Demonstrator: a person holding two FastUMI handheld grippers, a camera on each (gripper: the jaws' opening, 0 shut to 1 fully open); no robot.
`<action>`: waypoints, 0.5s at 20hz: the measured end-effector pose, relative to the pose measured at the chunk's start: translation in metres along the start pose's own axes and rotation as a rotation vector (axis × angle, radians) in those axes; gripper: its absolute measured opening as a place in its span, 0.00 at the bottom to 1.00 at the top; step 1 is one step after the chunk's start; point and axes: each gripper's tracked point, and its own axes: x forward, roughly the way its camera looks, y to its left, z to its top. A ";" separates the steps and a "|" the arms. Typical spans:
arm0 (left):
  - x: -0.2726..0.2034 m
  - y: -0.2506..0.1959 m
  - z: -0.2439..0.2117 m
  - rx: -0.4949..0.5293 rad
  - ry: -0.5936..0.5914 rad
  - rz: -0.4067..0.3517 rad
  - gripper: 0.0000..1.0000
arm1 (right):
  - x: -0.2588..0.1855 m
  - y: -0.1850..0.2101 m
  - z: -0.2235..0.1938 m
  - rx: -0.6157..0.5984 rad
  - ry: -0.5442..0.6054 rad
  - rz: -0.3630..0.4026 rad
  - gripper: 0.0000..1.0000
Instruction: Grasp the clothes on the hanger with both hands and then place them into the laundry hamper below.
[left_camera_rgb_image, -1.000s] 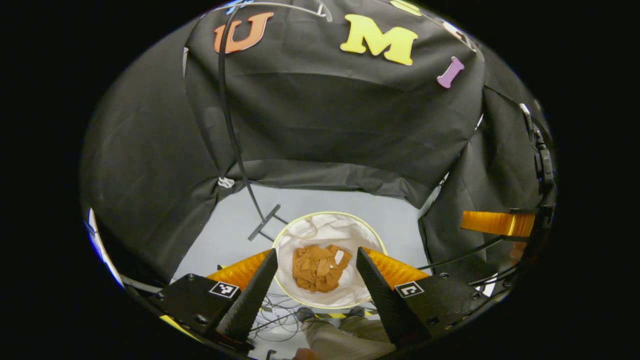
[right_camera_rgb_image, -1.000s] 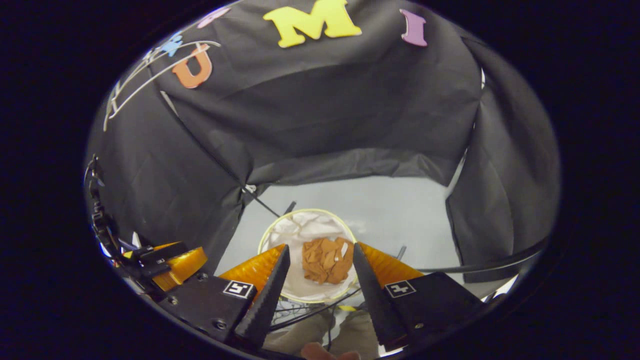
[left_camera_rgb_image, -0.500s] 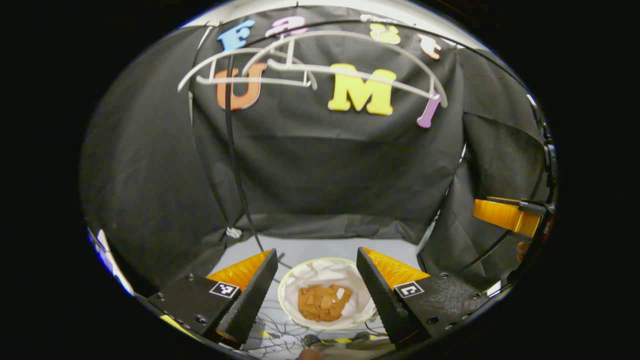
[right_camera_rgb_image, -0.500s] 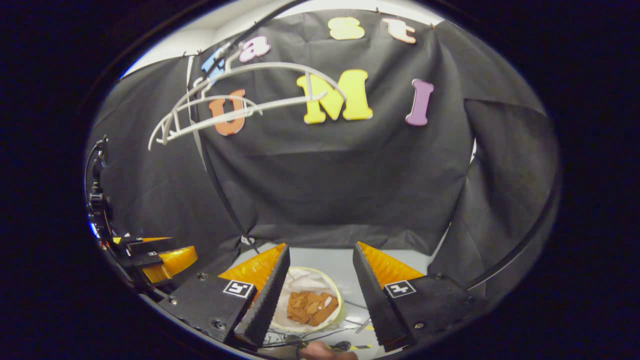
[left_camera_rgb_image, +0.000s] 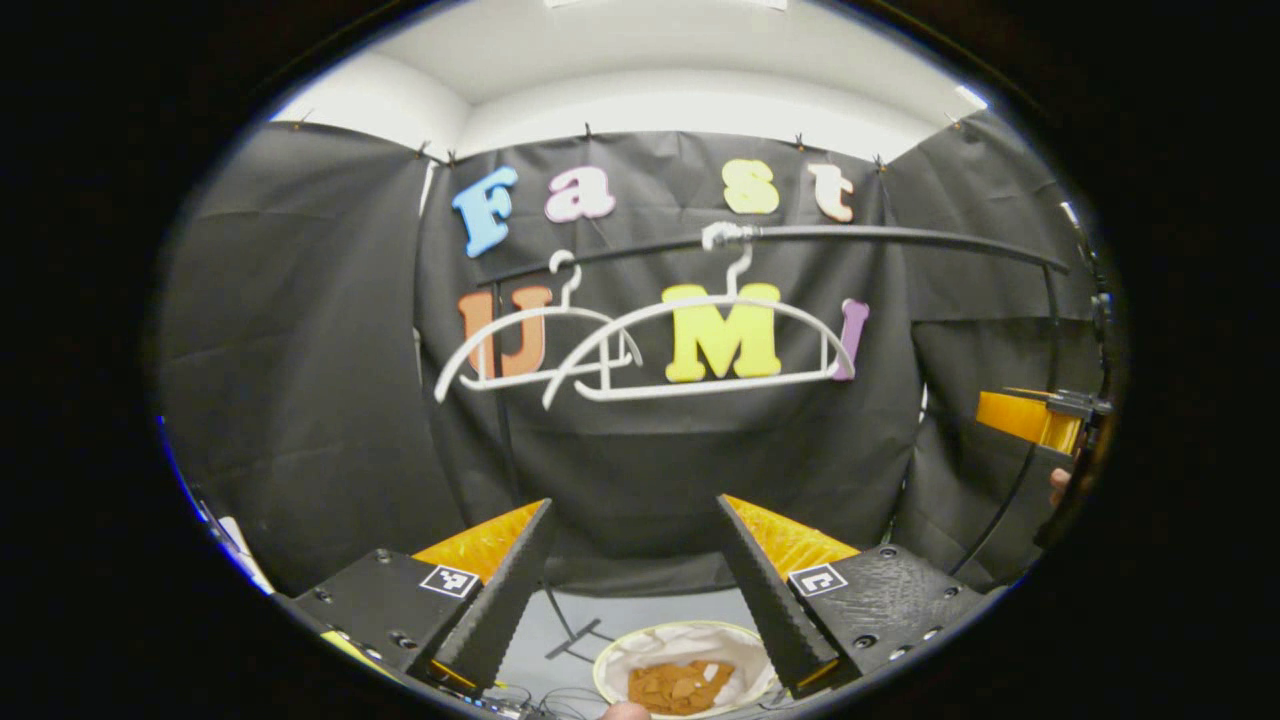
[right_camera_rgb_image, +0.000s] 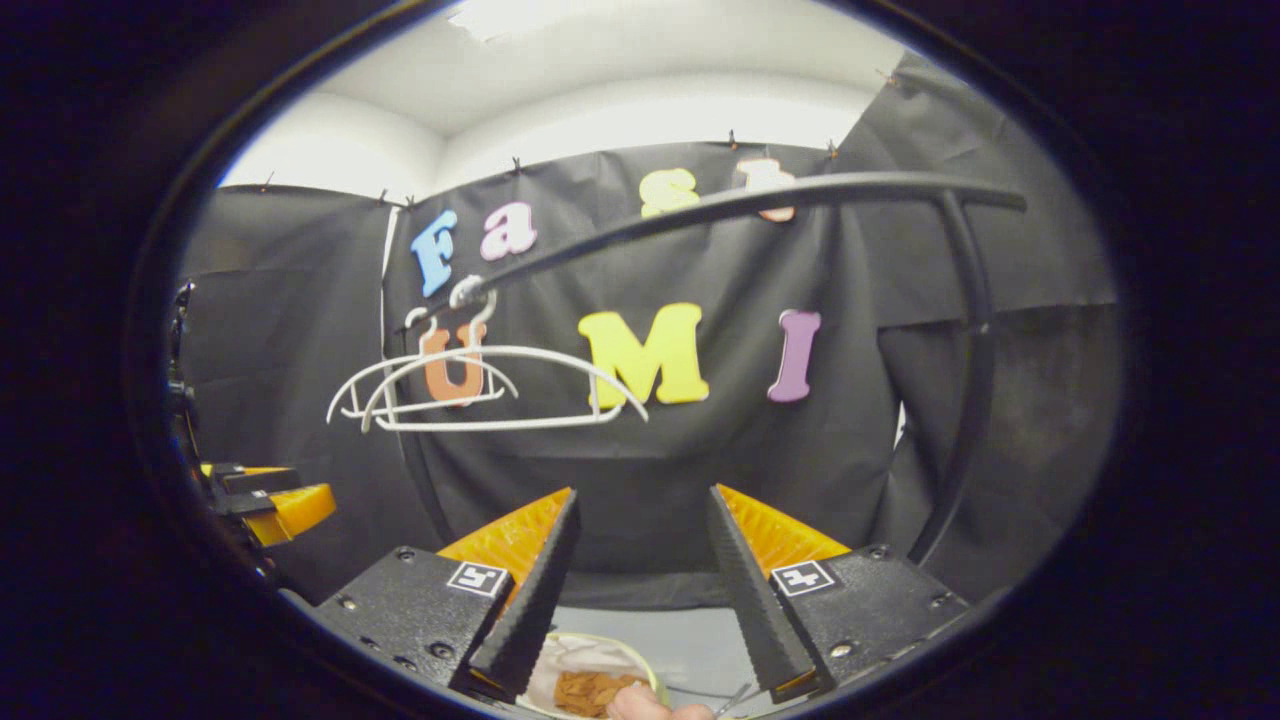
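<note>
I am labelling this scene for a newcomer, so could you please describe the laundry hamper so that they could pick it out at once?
Start at the black rail where two bare white hangers hang against the black cloth wall, then look straight down to the pale floor. There stands the laundry hamper, round and open-topped with a white liner. Crumpled orange clothes lying inside it set it apart.

Two bare white hangers (left_camera_rgb_image: 690, 345) on the rail (left_camera_rgb_image: 880, 235), one laundry hamper (left_camera_rgb_image: 640, 665) on the floor under that rail, one orange garment (left_camera_rgb_image: 680, 685) crumpled inside it.
</note>
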 end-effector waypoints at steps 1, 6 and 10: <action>-0.006 0.003 0.009 -0.001 -0.035 0.009 1.00 | -0.002 0.002 0.010 -0.009 -0.035 0.005 0.82; -0.013 0.011 0.019 -0.006 -0.082 0.057 1.00 | -0.020 0.002 0.030 -0.060 -0.108 -0.018 0.82; -0.011 0.014 0.024 -0.004 -0.126 0.100 0.92 | -0.022 0.009 0.031 -0.022 -0.126 0.009 0.83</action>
